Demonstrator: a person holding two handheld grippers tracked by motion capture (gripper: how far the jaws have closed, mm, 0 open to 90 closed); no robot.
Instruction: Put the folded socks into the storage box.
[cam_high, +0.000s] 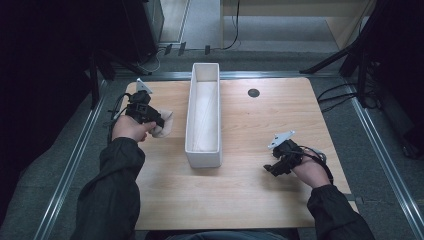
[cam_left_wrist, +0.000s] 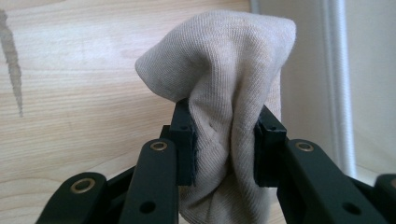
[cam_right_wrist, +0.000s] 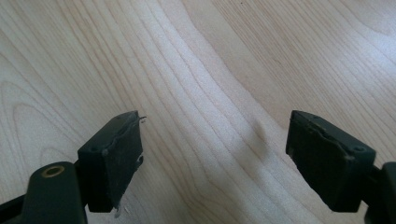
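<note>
A beige knit cloth is pinched between the jaws of the left gripper, which sits at the left part of the wooden desk, just left of a long white tray. In the left gripper view the cloth is bunched into a narrow waist where the jaws press it, runs lengthwise along the gripper's own axis, and billows out beyond the jaw tips into a rounded fold, with the tray's white wall close behind on the right. In the high view the cloth sticks out of the left gripper toward the tray, its free end near the tray's left wall; whether it touches the desk there cannot be told. The tray stands with its long axis running near to far at the middle of the desk. The right gripper is held at the near right, well apart from the tray, and in its own view the right gripper has its jaws spread wide over bare wood with nothing between them. A small dark round hole lies in the desk at the far side, right of the tray.
</note>
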